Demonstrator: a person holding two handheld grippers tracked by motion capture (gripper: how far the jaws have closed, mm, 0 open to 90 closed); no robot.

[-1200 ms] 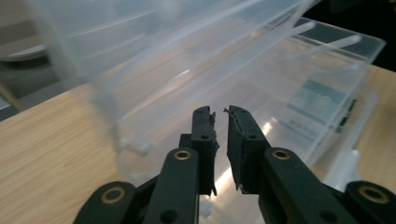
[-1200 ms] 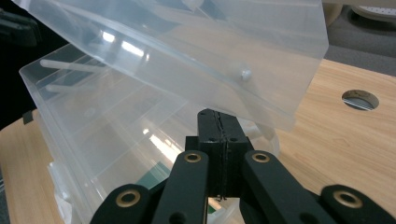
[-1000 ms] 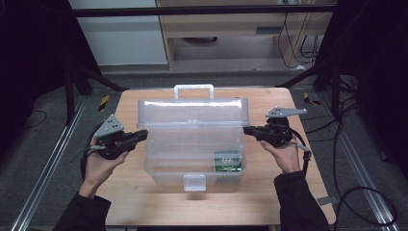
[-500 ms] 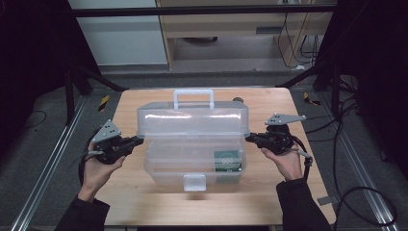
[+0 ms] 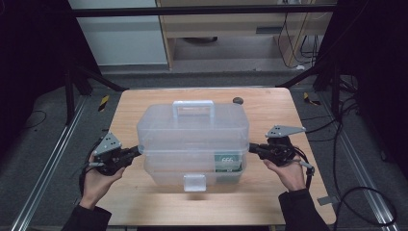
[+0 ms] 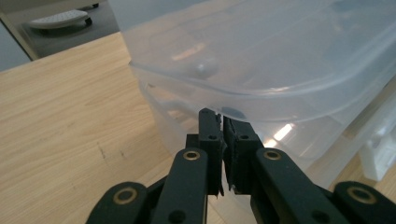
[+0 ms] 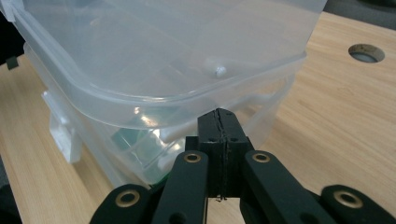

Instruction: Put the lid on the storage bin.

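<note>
A clear plastic toolbox (image 5: 192,130) with a white handle (image 5: 193,107) stands mid-table, its lid low over the base. My left gripper (image 5: 137,150) is at the box's left end, its tips tucked under the lid rim (image 6: 243,95). The left gripper (image 6: 222,116) is shut with nothing between the jaws, which have just eased apart to a hairline slit. My right gripper (image 5: 251,147) is at the right end, also under the lid rim (image 7: 187,105). That right gripper (image 7: 219,114) is shut tight and empty. A green packet (image 5: 227,161) lies inside the base.
A white front latch (image 5: 195,182) hangs on the near side of the box. A round cable hole (image 5: 237,100) sits in the wooden tabletop (image 5: 144,103) behind the box. Bare wood lies on both sides, dark floor and cables beyond the edges.
The lid has come down toward the base. Both hands sank with it and drew nearer the front edge, the tips staying under the rim.
</note>
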